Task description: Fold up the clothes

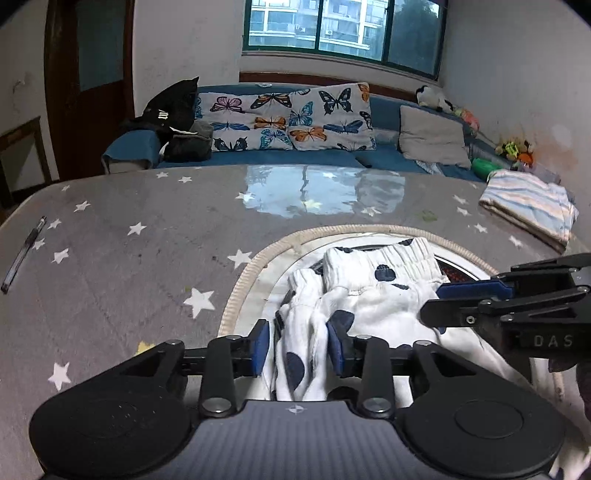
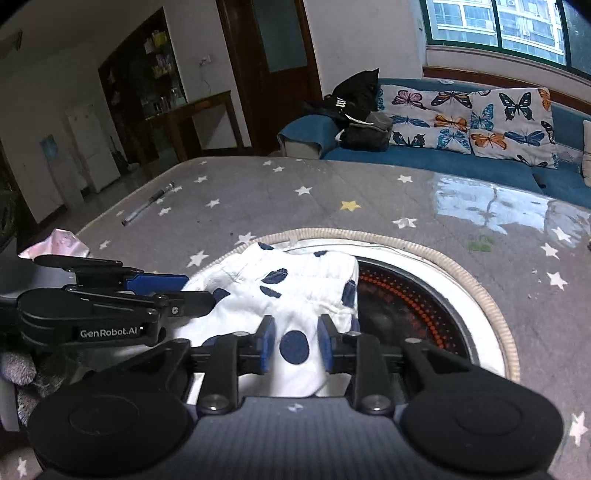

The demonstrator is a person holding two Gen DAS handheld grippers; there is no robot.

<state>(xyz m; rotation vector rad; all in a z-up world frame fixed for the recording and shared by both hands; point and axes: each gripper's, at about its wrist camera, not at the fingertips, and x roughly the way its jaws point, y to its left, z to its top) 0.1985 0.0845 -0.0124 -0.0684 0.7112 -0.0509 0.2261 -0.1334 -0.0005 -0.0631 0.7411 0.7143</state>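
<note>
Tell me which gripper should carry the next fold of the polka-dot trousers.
Probably the left gripper: its pads straddle the bunched leg cuffs of the polka-dot trousers, the free end. The right gripper holds cloth nearer the waistband.

Light: dim daylight, cool, entering by the window (image 1: 343, 29) ahead of me. Glare: a pale reflected patch on my worktop (image 1: 325, 192), repeated in the right wrist view. Shadows: soft, faint. Distortion: strong fisheye bowing, black corners in both views. Blur: my tool bodies nearest the lens are soft; the doorway room (image 2: 140, 92) is murky.
</note>
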